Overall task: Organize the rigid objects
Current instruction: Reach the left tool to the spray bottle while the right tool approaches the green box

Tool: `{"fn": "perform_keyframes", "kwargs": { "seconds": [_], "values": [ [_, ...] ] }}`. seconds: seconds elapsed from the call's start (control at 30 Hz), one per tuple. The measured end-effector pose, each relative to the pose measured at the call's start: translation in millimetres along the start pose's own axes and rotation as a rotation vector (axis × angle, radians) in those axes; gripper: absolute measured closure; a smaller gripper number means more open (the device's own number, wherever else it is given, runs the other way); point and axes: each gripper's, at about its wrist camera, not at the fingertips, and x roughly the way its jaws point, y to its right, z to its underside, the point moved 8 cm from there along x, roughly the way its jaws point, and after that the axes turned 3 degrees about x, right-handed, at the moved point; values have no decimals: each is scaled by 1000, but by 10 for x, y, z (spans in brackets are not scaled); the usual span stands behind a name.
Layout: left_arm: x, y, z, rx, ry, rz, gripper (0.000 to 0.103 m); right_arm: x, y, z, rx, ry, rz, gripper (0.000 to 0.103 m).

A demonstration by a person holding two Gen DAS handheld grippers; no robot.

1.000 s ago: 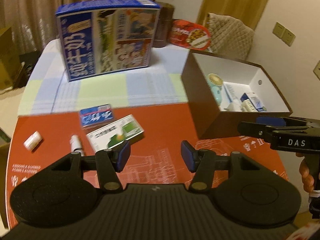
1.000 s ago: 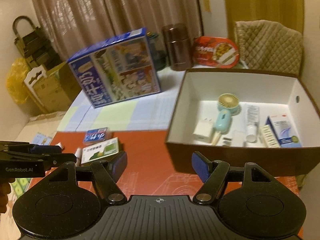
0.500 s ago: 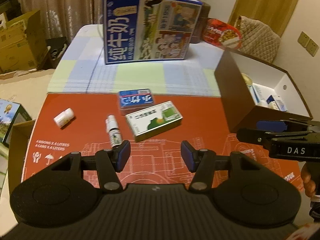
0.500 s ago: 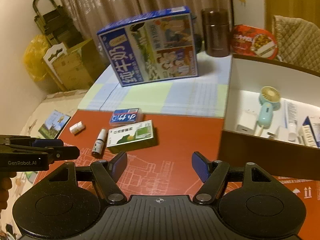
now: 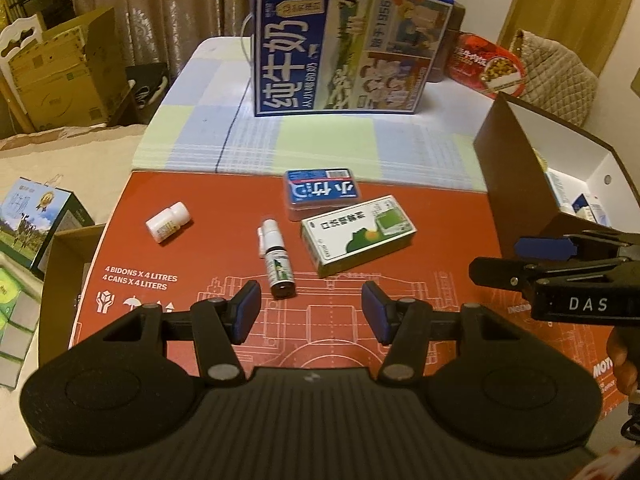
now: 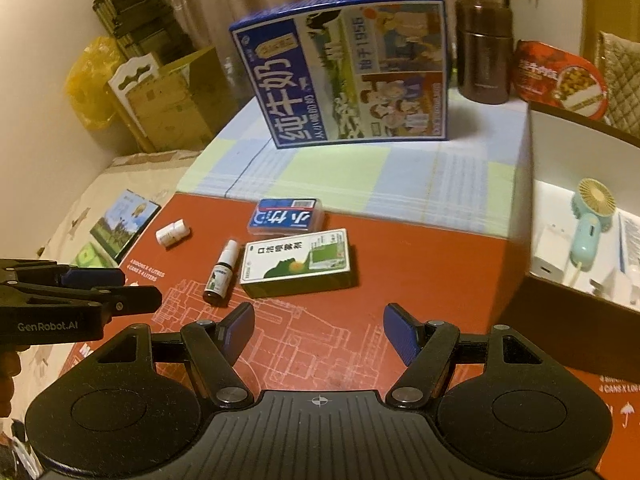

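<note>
Several small items lie on the red cardboard sheet (image 5: 436, 240): a white pill bottle (image 5: 167, 222), a small spray bottle (image 5: 277, 262), a green-and-white medicine box (image 5: 357, 234) and a blue flat case (image 5: 321, 191). My left gripper (image 5: 311, 314) hovers open just short of the spray bottle, nothing between its fingers. In the right wrist view the same spray bottle (image 6: 221, 273), medicine box (image 6: 297, 262), blue case (image 6: 286, 216) and pill bottle (image 6: 172, 232) lie ahead of my right gripper (image 6: 318, 330), which is open and empty. The brown storage box (image 6: 532, 184) with a mint hand fan (image 6: 590, 224) stands at the right.
A large blue milk carton box (image 5: 348, 50) stands at the back on the checked cloth. Behind it are a brown canister (image 6: 484, 50) and a red food bowl (image 6: 560, 76). Cardboard boxes (image 5: 60, 76) sit on the floor at the left.
Both grippers moved left and down toward the small items, swinging away from the brown box. The items now lie closer and more central in both views. Jaw openings are unchanged.
</note>
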Motion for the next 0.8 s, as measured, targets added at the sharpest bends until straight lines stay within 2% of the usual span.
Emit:
{"fn": "perform_keyframes", "kwargs": {
  "seconds": [0.33,0.8],
  "values": [
    [257,-155,-17,-9,-22,-52,52,359,-1,-133,-36,-17,-20,35],
    [773,-327,-4,-35,-78,-74,52,887,34,-373,-60,-33,-58,35]
  ]
}}
